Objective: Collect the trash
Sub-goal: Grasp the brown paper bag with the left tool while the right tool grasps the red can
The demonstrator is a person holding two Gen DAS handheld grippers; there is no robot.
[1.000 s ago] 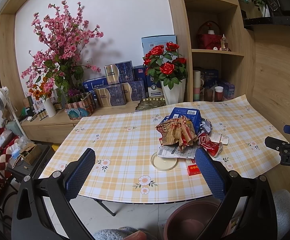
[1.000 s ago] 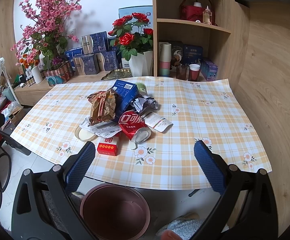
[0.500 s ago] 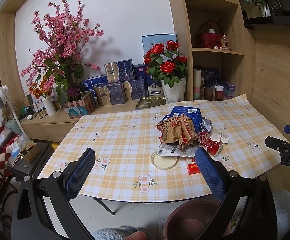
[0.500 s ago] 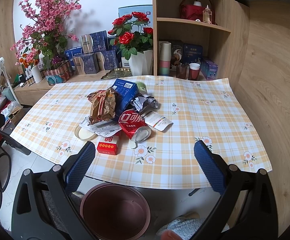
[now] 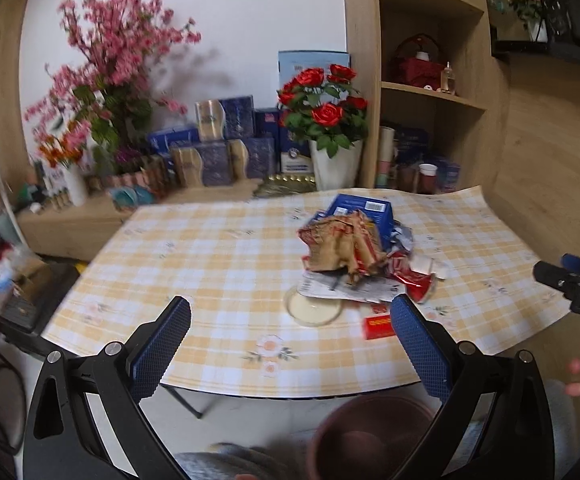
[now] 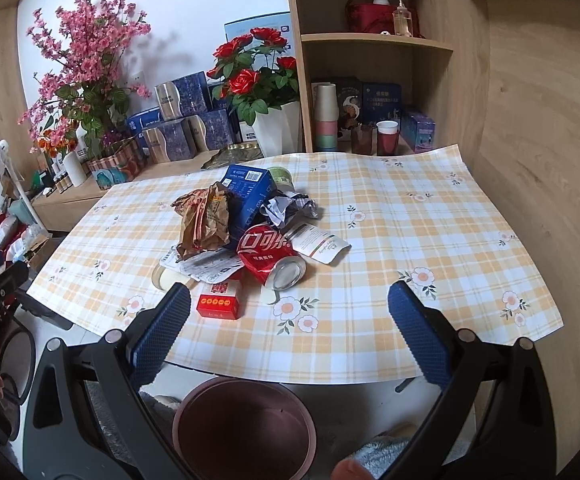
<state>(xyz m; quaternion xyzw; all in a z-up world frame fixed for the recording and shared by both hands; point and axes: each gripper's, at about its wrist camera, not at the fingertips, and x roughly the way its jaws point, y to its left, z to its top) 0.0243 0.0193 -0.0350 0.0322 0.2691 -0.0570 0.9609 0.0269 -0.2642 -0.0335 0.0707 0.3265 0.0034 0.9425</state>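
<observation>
My table [image 6: 390, 240], under a yellow-and-white checked floral cloth, bears a trash heap: crumpled brown paper bag [image 6: 203, 220], blue carton [image 6: 249, 190], crushed red can [image 6: 267, 256], small red box [image 6: 218, 300].

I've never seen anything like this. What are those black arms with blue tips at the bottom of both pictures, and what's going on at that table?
There is no robot here. A person holds a hand-held claw in each hand, and a wide-angle camera on each claw looks forward along its two blue-padded fingers. One picture comes from the left claw, the other from the right claw. Both claws are open and hold nothing.

On the checked tablecloth lies a heap of rubbish: a crumpled brown paper bag, a blue carton, a crushed red can, a small red box, a white pouch and some printed paper. On the floor below the table's near edge stands a brown bin, probably where the rubbish should go.
</observation>
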